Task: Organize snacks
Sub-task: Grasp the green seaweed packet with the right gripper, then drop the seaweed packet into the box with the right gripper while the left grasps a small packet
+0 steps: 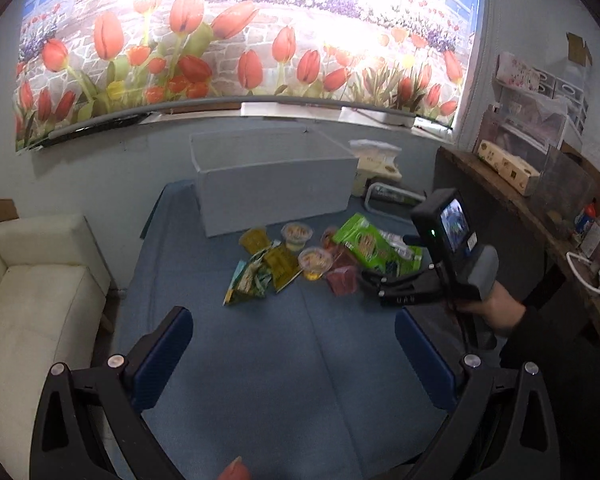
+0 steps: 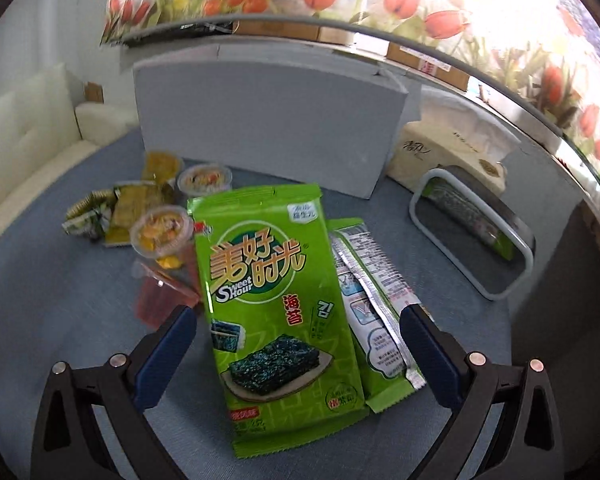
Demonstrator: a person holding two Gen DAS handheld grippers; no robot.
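A green seaweed packet lies flat on the blue cloth, between the spread fingers of my right gripper, which is open and holds nothing. A second packet lies face down just right of it. To the left sit clear jelly cups, a red jelly and yellow packets. My left gripper hangs open over bare cloth, well short of the snack pile. In the left wrist view a hand holds the right gripper beside the green packet.
A grey-white open box stands behind the snacks. Right of it are a white-rimmed tray holding one seaweed packet and a tissue pack. A white sofa is at the left, a cluttered wooden shelf at the right.
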